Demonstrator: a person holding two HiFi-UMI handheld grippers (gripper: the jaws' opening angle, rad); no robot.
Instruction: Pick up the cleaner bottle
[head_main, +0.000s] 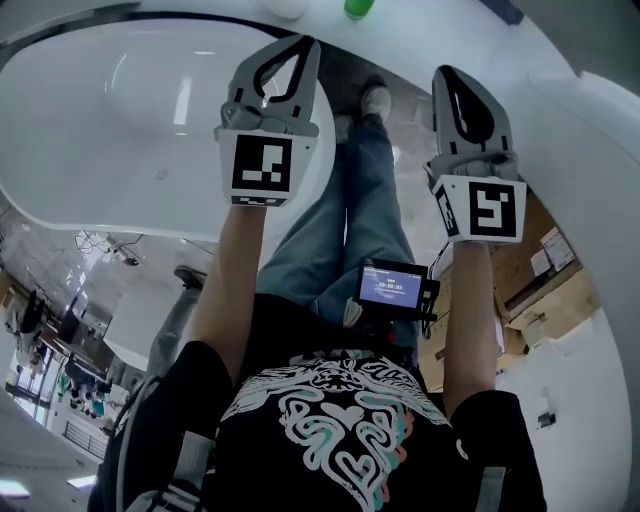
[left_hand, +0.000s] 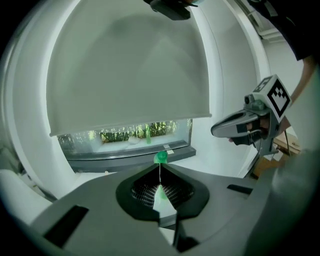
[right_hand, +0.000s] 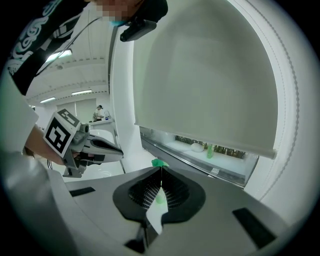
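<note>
A green cleaner bottle (head_main: 358, 7) stands on the white table (head_main: 120, 110) at the far edge of the head view; only its lower part shows there. In the left gripper view its green top (left_hand: 160, 157) pokes up just beyond the jaw tips, and in the right gripper view the bottle (right_hand: 159, 163) sits the same way. My left gripper (head_main: 303, 44) and right gripper (head_main: 448, 72) hang side by side short of the bottle. Both are shut with nothing between the jaws. Neither touches the bottle.
A white rounded object (head_main: 285, 8) lies left of the bottle on the table. Behind the table a window with a lowered blind (left_hand: 130, 75) mirrors the bottle. The person's legs and a small timer device (head_main: 392, 288) are below the grippers.
</note>
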